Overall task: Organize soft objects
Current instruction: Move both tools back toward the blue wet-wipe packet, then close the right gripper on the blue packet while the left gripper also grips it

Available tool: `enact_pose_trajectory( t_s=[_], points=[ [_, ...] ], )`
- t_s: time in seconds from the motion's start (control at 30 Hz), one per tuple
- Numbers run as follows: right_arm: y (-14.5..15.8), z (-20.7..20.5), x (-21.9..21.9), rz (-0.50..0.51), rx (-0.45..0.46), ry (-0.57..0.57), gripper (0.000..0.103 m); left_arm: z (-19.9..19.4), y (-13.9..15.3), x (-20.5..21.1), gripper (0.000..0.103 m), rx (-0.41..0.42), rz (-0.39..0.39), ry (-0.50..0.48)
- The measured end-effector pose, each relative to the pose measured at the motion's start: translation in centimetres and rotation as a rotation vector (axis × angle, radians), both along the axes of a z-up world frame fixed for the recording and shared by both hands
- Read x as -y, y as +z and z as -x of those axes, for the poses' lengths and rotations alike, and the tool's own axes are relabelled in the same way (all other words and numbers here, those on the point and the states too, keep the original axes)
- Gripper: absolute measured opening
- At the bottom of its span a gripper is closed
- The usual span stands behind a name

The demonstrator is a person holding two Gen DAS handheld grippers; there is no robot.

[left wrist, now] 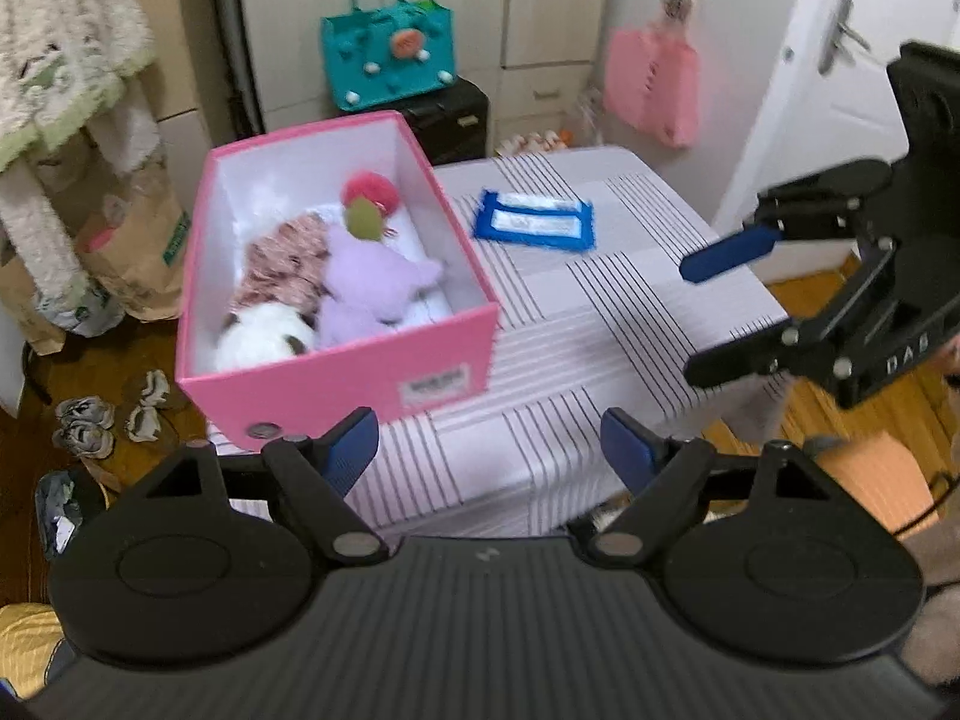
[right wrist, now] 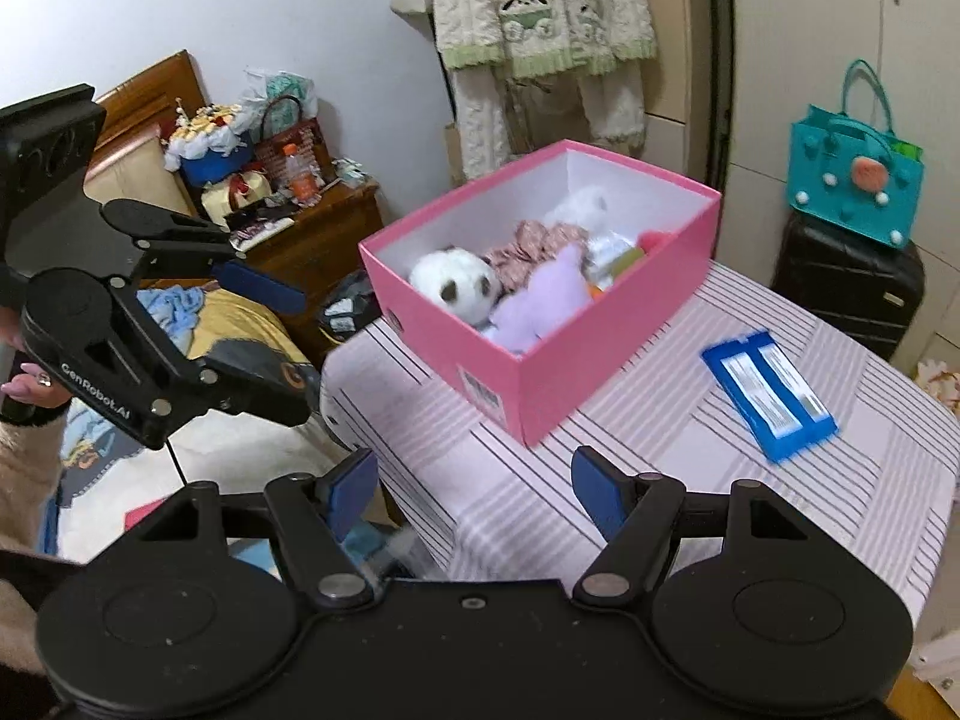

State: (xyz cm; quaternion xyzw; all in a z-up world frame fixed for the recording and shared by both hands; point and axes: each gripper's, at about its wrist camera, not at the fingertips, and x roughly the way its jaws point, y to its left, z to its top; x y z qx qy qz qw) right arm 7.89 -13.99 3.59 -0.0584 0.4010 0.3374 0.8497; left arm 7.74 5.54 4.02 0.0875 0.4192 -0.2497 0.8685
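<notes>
A pink box (left wrist: 336, 372) (right wrist: 558, 384) stands on the striped table (left wrist: 576, 324) (right wrist: 660, 438). It holds a purple plush (left wrist: 366, 282) (right wrist: 540, 300), a white plush with brown patches (left wrist: 264, 336) (right wrist: 456, 285), a pink knitted piece (left wrist: 282, 264) (right wrist: 528, 246) and a red and green toy (left wrist: 366, 204). A blue packet (left wrist: 534, 219) (right wrist: 768, 390) lies on the table beside the box. My left gripper (left wrist: 489, 450) (right wrist: 282, 354) is open and empty at the table's near edge. My right gripper (right wrist: 474, 489) (left wrist: 696, 318) is open and empty, over the table's right side.
A teal handbag (left wrist: 390, 54) (right wrist: 852, 180) sits on a black suitcase (left wrist: 450, 114) (right wrist: 852, 288) behind the table. A pink bag (left wrist: 654, 84) hangs by the white door (left wrist: 840, 60). Shoes (left wrist: 84, 426) lie on the wooden floor. A bed (right wrist: 180, 360) and a cluttered nightstand (right wrist: 312, 234) stand left.
</notes>
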Motion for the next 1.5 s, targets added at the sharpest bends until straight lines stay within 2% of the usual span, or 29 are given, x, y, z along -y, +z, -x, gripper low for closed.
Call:
enact_pose_trajectory(
  t_s=[0.2,0.4,0.53,0.7,0.87,1.0,1.1,1.27,1.43,1.5],
  points=[
    [-0.9,1.2,2.0,0.027,0.065,-0.033,0.076,0.8,-0.5,2.5,0.081,0.009,0.012,-0.079],
    [-2.2,1.6,4.4,0.054,0.216,-0.083,0.077,-0.8,-0.7,6.0,0.081,0.021,0.05,-0.134],
    [-4.0,0.9,5.9,0.091,0.327,-0.118,0.082,-2.2,-1.3,8.5,0.081,0.091,0.059,-0.159],
    [-6.0,-1.0,7.5,0.12,0.39,-0.145,0.082,-3.4,-2.6,12.2,0.081,0.224,0.07,-0.211],
    [-7.8,-3.2,8.8,0.107,0.436,-0.138,0.083,-6.5,-3.9,15.0,0.081,0.186,0.141,-0.193],
    [-9.1,-5.5,9.7,0.09,0.428,-0.151,0.085,-9.6,-5.2,16.4,0.08,0.159,0.18,-0.14],
    [-10.0,-8.2,9.9,0.087,0.388,-0.2,0.085,-11.8,-7.1,16.9,0.078,0.128,0.191,-0.12],
    [-12.0,-11.4,9.6,0.111,0.334,-0.201,0.085,-14.3,-9.7,17.7,0.076,0.113,0.144,-0.062],
    [-14.2,-14.1,10.1,0.09,0.218,-0.213,0.085,-15.3,-10.7,18.0,0.075,0.08,0.171,-0.022],
    [-14.8,-15.0,10.0,0.093,0.167,-0.236,0.085,-15.3,-10.9,18.2,0.075,0.108,0.148,-0.008]
  ],
)
